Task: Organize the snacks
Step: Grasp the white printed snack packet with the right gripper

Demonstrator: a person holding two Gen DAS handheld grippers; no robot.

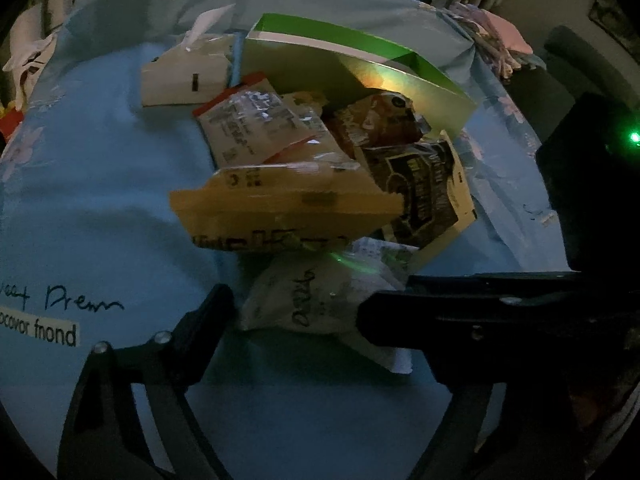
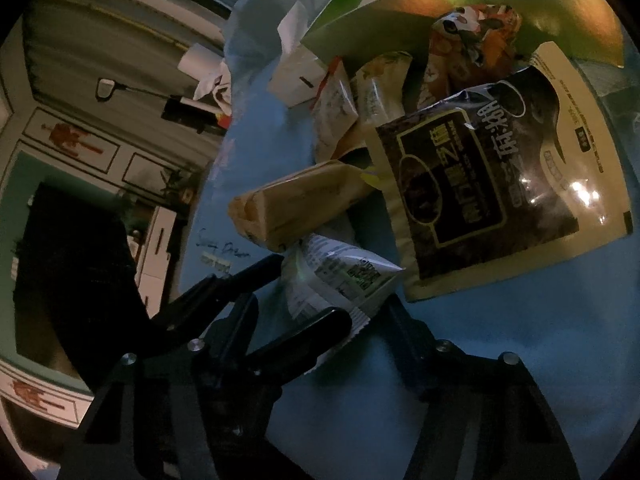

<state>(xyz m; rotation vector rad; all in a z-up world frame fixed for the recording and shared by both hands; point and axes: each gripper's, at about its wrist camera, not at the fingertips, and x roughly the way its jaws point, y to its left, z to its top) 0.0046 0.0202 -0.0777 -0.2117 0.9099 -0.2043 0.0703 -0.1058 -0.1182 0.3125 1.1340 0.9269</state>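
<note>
A heap of snack packets is being shown on a blue cloth (image 1: 120, 208), spilling out of a green box (image 1: 360, 64) that is lying open on its side. With the box taken as landmark: a brown packet (image 1: 380, 120) is lying in its mouth, a red-edged clear packet (image 1: 248, 120) is resting just in front of it on the left, and a dark packet with a yellow border (image 1: 424, 192) is lying in front on the right. A yellow packet (image 1: 280, 208) is lying across the front of the heap, and a white packet (image 1: 320, 300) is lying nearest the cameras, farthest from the box. A pale carton (image 1: 184, 76) is standing just left of the box.

The left hand-held gripper (image 1: 296, 320) is being held with its jaws apart on either side of the white packet (image 2: 344, 280), without a firm grip being visible. The right hand-held gripper (image 2: 360, 320) is also being held with its jaws spread, one finger (image 2: 408, 332) lying beside the packet's crimped end; the other tool's black fingers are crossing in front of it, so contact cannot be told.
</note>
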